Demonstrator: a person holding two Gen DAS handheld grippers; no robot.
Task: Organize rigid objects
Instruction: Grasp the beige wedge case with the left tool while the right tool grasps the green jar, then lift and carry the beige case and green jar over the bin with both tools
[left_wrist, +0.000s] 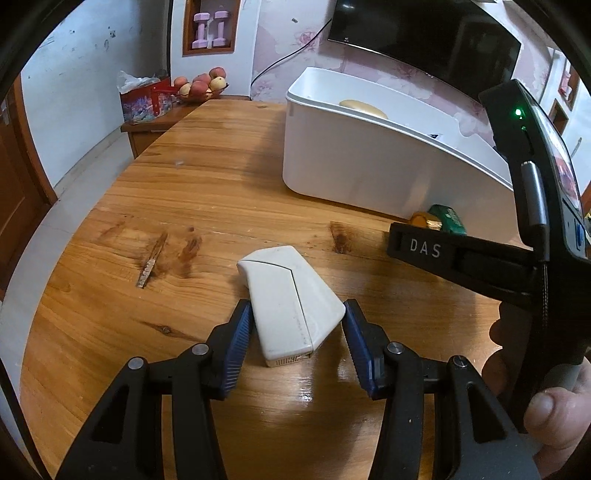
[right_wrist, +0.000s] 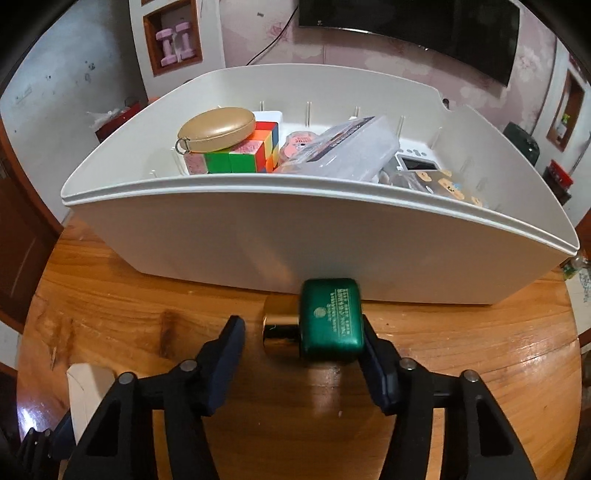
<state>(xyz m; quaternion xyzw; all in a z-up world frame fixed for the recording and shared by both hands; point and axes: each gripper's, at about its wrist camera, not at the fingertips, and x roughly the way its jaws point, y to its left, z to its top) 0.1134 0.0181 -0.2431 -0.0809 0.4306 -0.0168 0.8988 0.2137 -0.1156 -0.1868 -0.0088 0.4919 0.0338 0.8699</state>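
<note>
left gripper (left_wrist: 297, 334): pitched down at the wooden table (left_wrist: 221, 192), jaws narrowed around the white device (left_wrist: 291, 302). Left blue pad (left_wrist: 238, 347) on the device's edge; right pad at or just off its corner, contact there unclear.
right gripper (right_wrist: 301, 354): pitched down at the same table, jaws apart. Right pad (right_wrist: 373, 354) against the side of the green bottle (right_wrist: 330, 320); left pad stands clear of its gold cap (right_wrist: 281, 325).
right gripper from left wrist view: black body with a lit green LED, right of the device.
right hand (left_wrist: 546, 398): wrapped on that gripper's handle, thumb forward, above the table's near edge.
</note>
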